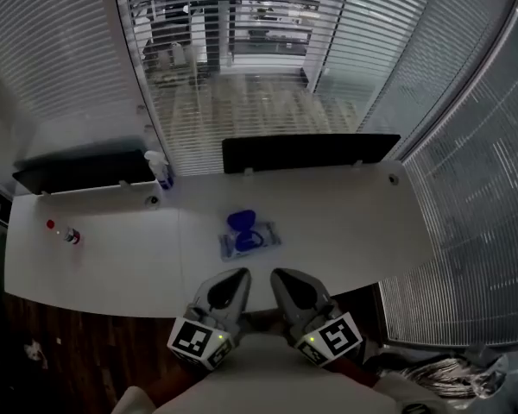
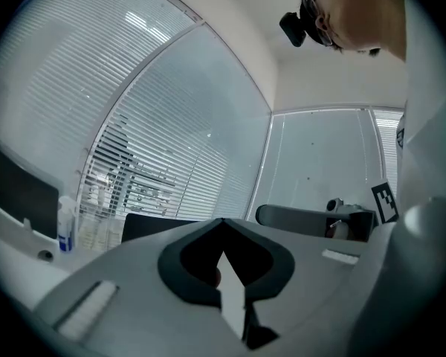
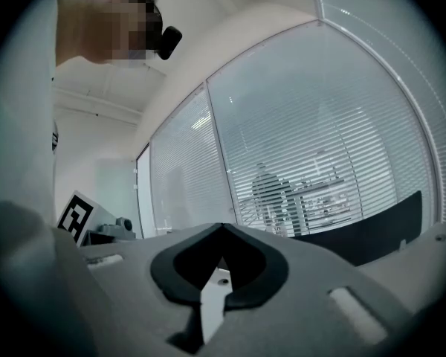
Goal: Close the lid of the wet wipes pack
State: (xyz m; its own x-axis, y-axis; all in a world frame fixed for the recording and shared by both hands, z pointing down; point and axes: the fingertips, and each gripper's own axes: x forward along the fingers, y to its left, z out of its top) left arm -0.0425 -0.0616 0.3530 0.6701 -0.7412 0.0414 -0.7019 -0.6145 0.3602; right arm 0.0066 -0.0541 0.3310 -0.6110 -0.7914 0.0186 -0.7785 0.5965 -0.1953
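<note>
The wet wipes pack [image 1: 252, 240] lies flat near the middle of the white desk [image 1: 345, 222] in the head view. Its blue lid [image 1: 241, 222] stands open at the pack's far end. My left gripper [image 1: 238, 276] and right gripper [image 1: 281, 276] are held side by side over the desk's near edge, just short of the pack and not touching it. Both are tilted up and shut with nothing in them. The left gripper [image 2: 224, 274] and right gripper [image 3: 215, 281] views show only their shut jaws, blinds and glass walls; the pack is out of sight there.
A spray bottle [image 1: 160, 169] stands at the desk's back left, beside two dark panels [image 1: 82, 172] [image 1: 309, 152]. Two small items [image 1: 51, 224] [image 1: 72, 236] sit far left. Blinds and glass walls surround the desk. Dark floor [image 1: 86, 352] lies below its front edge.
</note>
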